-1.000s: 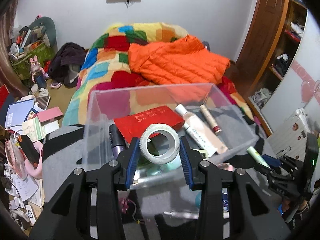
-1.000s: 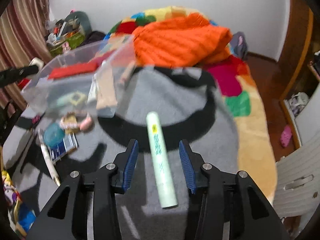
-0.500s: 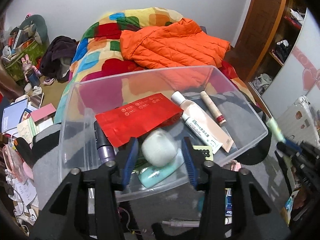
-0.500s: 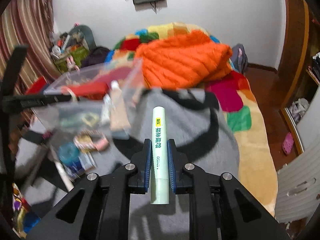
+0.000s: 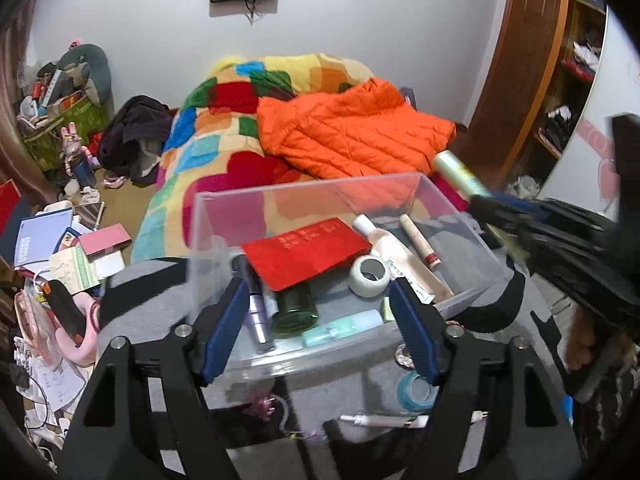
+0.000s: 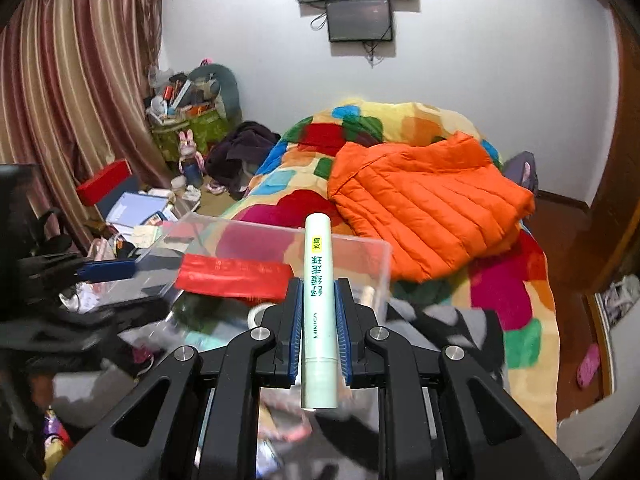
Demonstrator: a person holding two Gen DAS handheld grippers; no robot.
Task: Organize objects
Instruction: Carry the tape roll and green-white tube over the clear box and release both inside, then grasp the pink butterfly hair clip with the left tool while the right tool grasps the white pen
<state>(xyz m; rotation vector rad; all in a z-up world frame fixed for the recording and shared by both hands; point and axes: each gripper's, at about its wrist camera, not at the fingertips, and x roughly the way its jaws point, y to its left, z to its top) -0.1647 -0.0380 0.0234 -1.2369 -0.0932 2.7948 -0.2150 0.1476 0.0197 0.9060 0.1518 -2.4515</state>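
The right gripper (image 6: 318, 330) pinches a pale green cylindrical tube (image 6: 319, 312) at frame centre, its long axis running away along the fingers toward the clear plastic bin (image 6: 360, 242), while the left gripper (image 5: 316, 326), opening with nothing between, hangs over that bin.

blurred clutter (image 6: 280, 432) beneath right gripper (image 6: 318, 320)

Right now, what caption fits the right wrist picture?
Right hand-held gripper shut on a green tube near the clear bin.
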